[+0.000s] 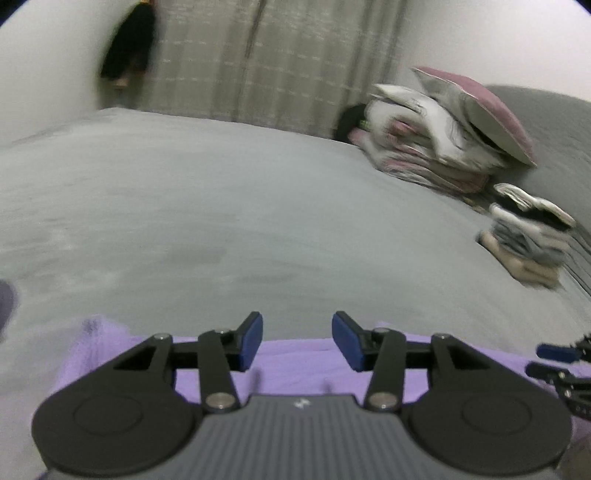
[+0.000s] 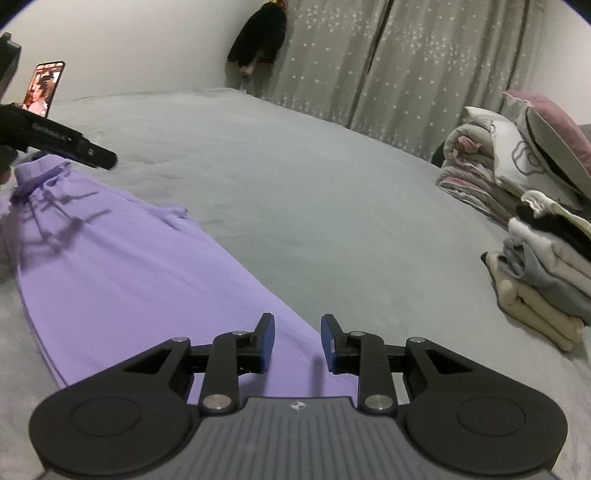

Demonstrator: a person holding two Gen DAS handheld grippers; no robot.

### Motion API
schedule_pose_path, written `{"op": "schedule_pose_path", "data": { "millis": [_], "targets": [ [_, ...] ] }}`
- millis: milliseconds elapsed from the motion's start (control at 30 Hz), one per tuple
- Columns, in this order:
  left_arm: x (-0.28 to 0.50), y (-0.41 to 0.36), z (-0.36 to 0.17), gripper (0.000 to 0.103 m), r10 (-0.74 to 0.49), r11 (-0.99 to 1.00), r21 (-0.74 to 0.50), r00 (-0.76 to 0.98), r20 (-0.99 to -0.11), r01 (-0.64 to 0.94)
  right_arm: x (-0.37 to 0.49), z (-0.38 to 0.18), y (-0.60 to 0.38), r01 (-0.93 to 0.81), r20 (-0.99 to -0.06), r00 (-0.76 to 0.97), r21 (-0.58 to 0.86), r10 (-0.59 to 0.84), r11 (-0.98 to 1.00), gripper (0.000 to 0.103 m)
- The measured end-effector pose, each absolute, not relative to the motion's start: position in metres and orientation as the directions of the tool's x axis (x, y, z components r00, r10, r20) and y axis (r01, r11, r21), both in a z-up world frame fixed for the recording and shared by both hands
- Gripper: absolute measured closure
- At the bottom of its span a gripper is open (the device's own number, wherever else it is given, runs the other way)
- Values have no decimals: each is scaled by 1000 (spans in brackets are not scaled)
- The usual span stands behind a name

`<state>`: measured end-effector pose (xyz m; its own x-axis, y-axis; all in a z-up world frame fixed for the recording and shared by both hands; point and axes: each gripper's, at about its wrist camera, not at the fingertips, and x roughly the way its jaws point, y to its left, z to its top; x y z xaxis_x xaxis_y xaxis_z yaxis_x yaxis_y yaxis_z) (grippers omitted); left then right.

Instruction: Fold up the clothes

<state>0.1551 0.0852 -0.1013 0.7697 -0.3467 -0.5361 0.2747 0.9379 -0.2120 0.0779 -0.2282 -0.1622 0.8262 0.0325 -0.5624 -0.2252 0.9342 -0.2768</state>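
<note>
A lilac garment (image 2: 122, 273) lies flat and long on the grey bed (image 2: 295, 177), running from the near edge to the far left. My right gripper (image 2: 297, 341) is open and empty, just above the garment's near end. My left gripper (image 1: 297, 341) is open and empty over the same lilac garment (image 1: 295, 365). The left gripper also shows in the right wrist view (image 2: 70, 146) at the far left, above the garment's bunched far end. The right gripper's blue fingertips (image 1: 554, 350) show at the right edge of the left wrist view.
A stack of folded clothes (image 2: 546, 273) sits at the right of the bed, with folded quilts and pillows (image 2: 517, 158) behind it. A phone (image 2: 42, 86) stands at the far left. Curtains (image 2: 406, 66) and a dark hanging garment (image 2: 260, 35) are behind the bed.
</note>
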Motion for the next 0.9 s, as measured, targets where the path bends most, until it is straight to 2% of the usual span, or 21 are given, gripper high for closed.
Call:
{"op": "schedule_pose_path", "data": {
  "millis": [367,700,900],
  "targets": [
    [130,164,-97,59,-275,945,-308,784,-557,113,83,-148,-197,-293,-574,804,-161,152,942,74],
    [118,198,-108,59,-289,921,-386,758,-585,54,80,-143,-154,-580,-594,619,97,515,809,74],
    [115,211,-115,63,-288,914,-405,747,-599,27,75,-156,-121,-683,-627,518,107,582,723,74]
  ]
}}
